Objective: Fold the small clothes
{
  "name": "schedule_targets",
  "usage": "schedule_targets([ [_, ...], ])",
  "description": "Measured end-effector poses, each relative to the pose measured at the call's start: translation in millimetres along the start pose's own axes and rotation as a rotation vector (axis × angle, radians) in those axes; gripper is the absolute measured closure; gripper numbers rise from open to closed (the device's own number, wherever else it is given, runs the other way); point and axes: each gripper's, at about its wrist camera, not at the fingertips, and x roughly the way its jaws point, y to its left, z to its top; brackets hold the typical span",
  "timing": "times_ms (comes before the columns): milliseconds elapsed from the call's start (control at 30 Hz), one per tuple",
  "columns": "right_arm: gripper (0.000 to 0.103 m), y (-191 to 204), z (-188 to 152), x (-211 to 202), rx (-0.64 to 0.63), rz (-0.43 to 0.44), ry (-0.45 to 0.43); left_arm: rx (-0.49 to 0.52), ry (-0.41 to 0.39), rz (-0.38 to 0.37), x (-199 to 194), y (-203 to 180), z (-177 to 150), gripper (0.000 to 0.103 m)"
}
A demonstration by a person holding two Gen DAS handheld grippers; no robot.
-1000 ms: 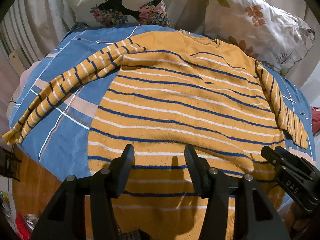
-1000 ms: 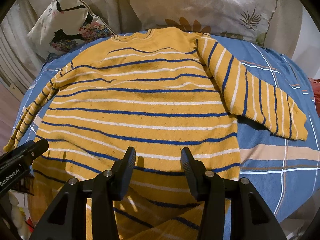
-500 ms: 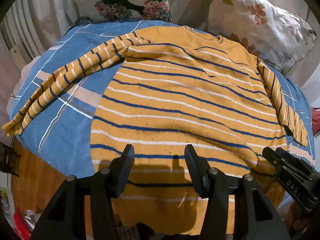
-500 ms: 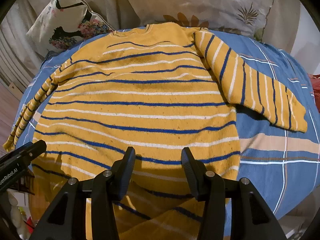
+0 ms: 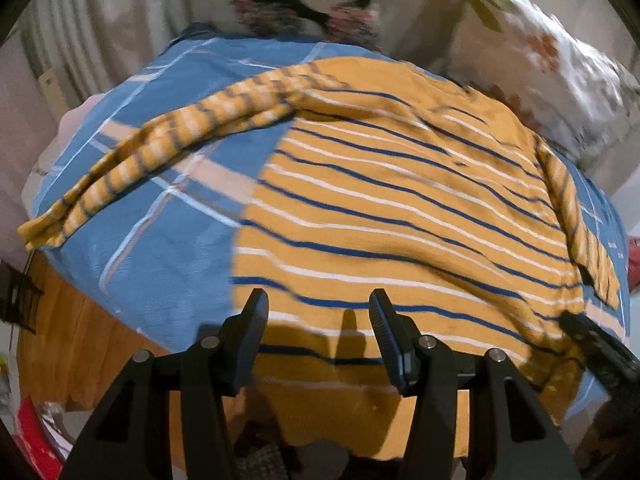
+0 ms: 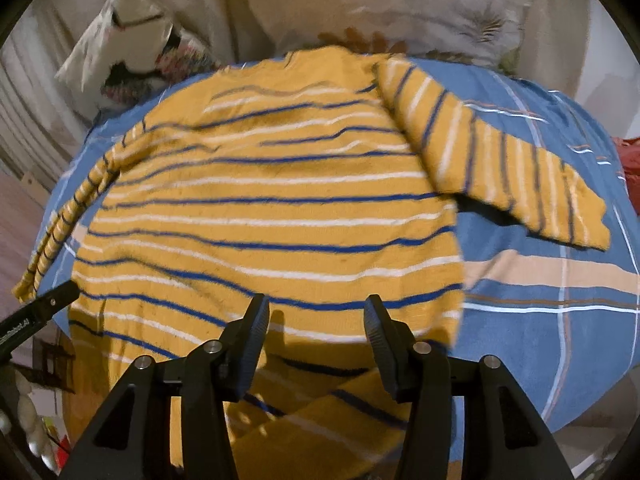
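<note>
A mustard-yellow knitted sweater with thin navy and white horizontal stripes (image 5: 400, 208) lies spread face-up across a blue bedspread with white and beige check lines (image 5: 160, 248), filling the centre of both wrist views. Its round neckline sits at the upper middle of the right wrist view, close to a white pillow printed with orange and green leaves (image 6: 392, 4). One sleeve stretches out flat toward the left edge of the left wrist view, its cuff reaching the bed's edge; the other sleeve slants down toward the right edge of the right wrist view, lying flat on the bedspread. The body shows soft ripples and a diagonal crease near the lower hem. The hem hangs over the near edge of the bed, and in the right wrist view a part of it is turned over in a loose fold at the bottom centre.

The left gripper (image 5: 318, 310) hovers over the hem with its black ribbed jaws apart and nothing pinched between them. The right gripper (image 6: 316, 312) stands likewise over the hem, its jaws having just been opening, the fabric below them and not clamped. A second floral pillow (image 6: 128, 40) leans at the upper left.
</note>
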Motion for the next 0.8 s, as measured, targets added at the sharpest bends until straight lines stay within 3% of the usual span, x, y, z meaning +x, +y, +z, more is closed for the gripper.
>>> schedule_targets([
  [67, 0.038, -15.3, 1.0, -7.8, 0.036, -0.011, -0.023, -0.041, 0.013, 0.015, 2.6, 19.3, -0.7, 0.051],
  [233, 0.036, -61.1, -6.3, -14.7, 0.158, -0.018, -0.013, -0.138, 0.072, -0.003, 13.3, 56.4, -14.4, 0.051],
  [500, 0.036, -67.0, -33.1, 5.3, 0.188, 0.056, 0.115, -0.101, 0.081, -0.01, 13.7, 43.4, -24.7, 0.051],
  [567, 0.061, -60.8, -36.0, 4.3, 0.165, 0.117, 0.119, -0.085, 0.079, -0.014, 13.0, 37.8, -23.4, 0.051],
  [600, 0.092, -58.4, -37.5, 3.6, 0.15, 0.158, 0.128, -0.08, 0.076, -0.012, 12.5, 35.9, -22.0, 0.051],
  [800, 0.094, -95.9, -50.4, -5.1, 0.217, 0.083, 0.132, -0.04, 0.022, 0.021, 2.6, 27.1, -6.6, 0.051],
])
